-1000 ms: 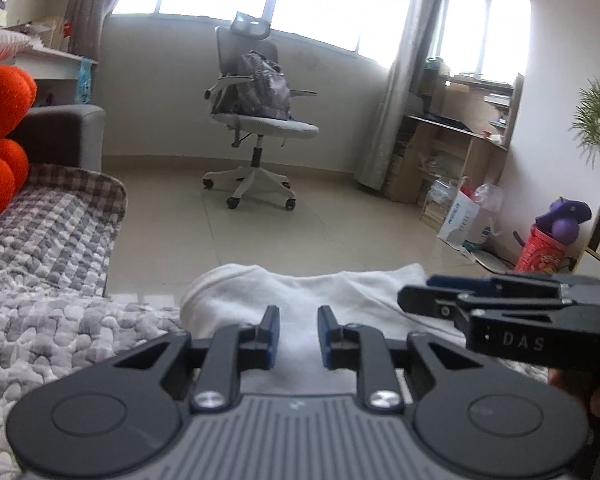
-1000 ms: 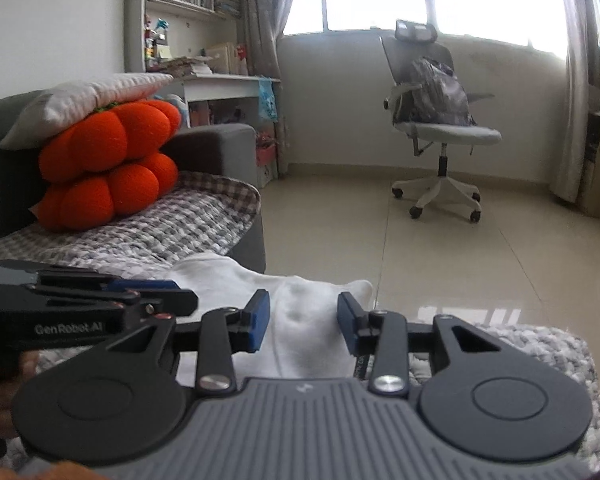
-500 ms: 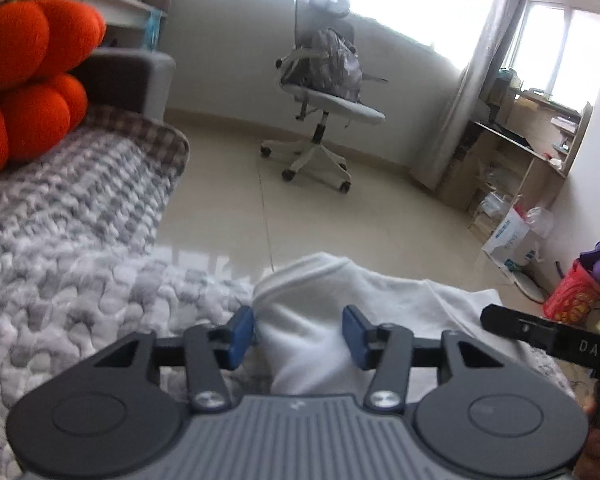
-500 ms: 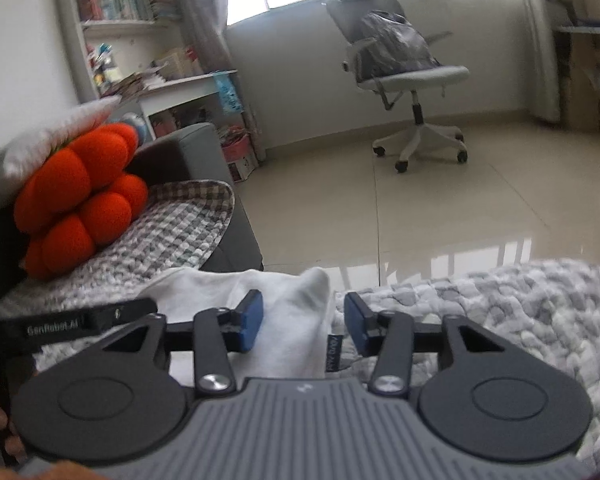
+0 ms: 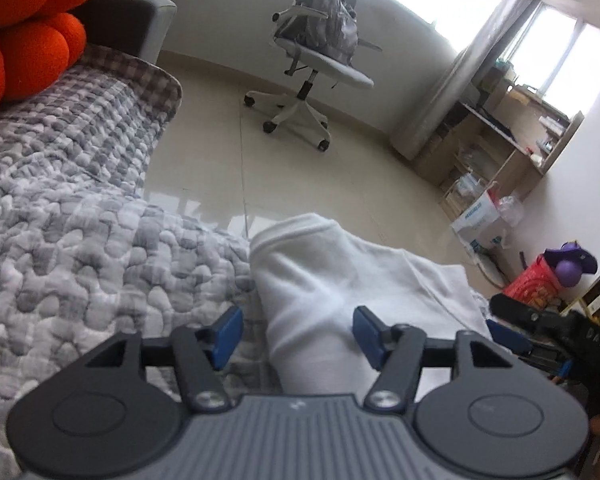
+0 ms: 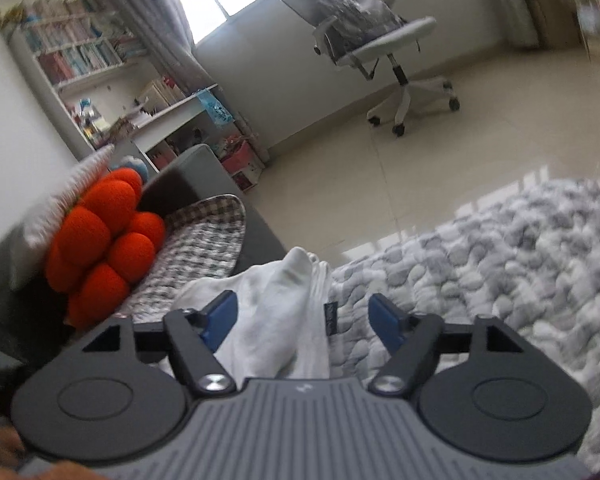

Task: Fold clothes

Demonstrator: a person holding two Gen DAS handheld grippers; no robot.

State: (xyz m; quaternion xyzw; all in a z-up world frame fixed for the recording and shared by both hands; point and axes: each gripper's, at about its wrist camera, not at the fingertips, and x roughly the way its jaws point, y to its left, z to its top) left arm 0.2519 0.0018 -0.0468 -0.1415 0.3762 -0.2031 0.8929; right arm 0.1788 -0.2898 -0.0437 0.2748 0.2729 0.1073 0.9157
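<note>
White garment (image 5: 332,280), folded bundle, lying on grey quilted blanket (image 5: 80,240)

A grey-and-white quilted blanket (image 5: 80,248) covers the sofa seat and carries everything here. A white garment (image 5: 340,280) lies bunched directly on the blanket, at its edge nearest the floor. Well back from the garment, an orange pumpkin-shaped cushion (image 6: 100,240) rests on the blanket's checked part against the sofa arm.
</note>
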